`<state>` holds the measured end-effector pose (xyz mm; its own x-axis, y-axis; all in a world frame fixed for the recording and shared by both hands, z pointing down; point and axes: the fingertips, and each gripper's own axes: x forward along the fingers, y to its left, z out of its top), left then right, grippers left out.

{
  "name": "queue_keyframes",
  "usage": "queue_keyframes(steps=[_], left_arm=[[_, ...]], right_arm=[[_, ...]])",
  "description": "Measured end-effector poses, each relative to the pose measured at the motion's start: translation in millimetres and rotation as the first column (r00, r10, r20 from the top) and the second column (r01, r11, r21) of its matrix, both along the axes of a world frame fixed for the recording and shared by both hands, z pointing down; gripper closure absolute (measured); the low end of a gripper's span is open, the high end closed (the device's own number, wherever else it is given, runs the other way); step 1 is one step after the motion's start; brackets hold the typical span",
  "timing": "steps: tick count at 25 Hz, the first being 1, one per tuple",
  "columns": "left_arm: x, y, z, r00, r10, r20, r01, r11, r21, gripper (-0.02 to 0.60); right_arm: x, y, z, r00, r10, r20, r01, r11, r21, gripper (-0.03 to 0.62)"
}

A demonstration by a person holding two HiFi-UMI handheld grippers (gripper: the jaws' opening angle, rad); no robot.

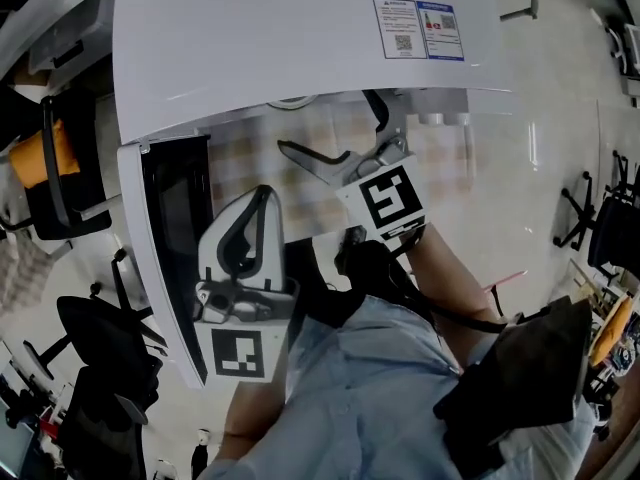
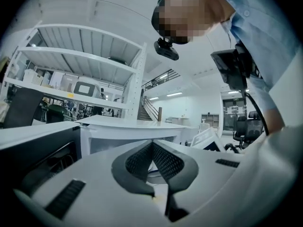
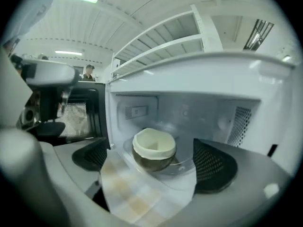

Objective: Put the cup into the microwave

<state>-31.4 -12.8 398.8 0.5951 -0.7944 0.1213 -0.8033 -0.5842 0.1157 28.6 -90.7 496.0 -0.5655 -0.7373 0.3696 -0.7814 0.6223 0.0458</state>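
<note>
I'm holding the right gripper (image 3: 152,163) spread before the cup (image 3: 154,148) in the microwave (image 3: 203,110), left gripper (image 2: 152,161) pinched together; sticker (image 1: 420,28) print unreadable.

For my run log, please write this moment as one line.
cup: on turntable inside microwave | door: open | right gripper: open, not touching cup | left gripper: shut, empty
</note>
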Motion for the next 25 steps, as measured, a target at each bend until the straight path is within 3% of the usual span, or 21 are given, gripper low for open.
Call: queue_keyframes(steps=[2, 5, 8, 11, 12, 17, 25], left_arm=[[2.7, -1.3, 2.9, 1.0, -0.008, 0.008, 0.008, 1.0, 0.003, 0.577], [10.8, -6.4, 6.5, 1.0, 0.001, 0.0, -0.001, 1.0, -0.008, 0.577], [19.2, -13.7, 10.4, 1.0, 0.02, -0.002, -0.02, 1.0, -0.013, 0.577], [26.2, -21.2, 20.9, 0.999, 0.042, 0.006, -0.042, 0.999, -0.024, 0.577], [28.1, -23.7, 25.8, 0.999, 0.049, 0.009, -0.048, 0.998, -0.03, 0.577], [39.0, -34.6, 57.9, 0.996, 0.086, 0.023, -0.084, 0.992, -0.089, 0.577], [40.7, -59.8, 108.0, 0.996, 0.089, 0.026, -0.082, 0.978, -0.19, 0.577]], right_arm=[[-3.3, 17.3, -14.6, 0.999, -0.027, 0.022, 0.027, 1.0, 0.001, 0.042], [-7.9, 36.0, -28.7, 0.995, -0.021, 0.095, 0.024, 0.999, -0.032, 0.142], [-5.5, 40.9, -28.6, 0.993, 0.029, 0.117, -0.022, 0.998, -0.06, 0.313], [-6.3, 41.5, -18.9, 0.995, 0.06, 0.083, -0.053, 0.995, -0.082, 0.57], [-9.0, 41.7, -13.8, 0.995, 0.064, 0.077, -0.056, 0.993, -0.102, 0.592], [-23.2, 38.5, 15.2, 0.993, 0.097, 0.073, -0.079, 0.973, -0.218, 0.592], [-12.6, 11.1, 53.2, 0.981, 0.194, 0.021, -0.179, 0.936, -0.302, 0.592]])
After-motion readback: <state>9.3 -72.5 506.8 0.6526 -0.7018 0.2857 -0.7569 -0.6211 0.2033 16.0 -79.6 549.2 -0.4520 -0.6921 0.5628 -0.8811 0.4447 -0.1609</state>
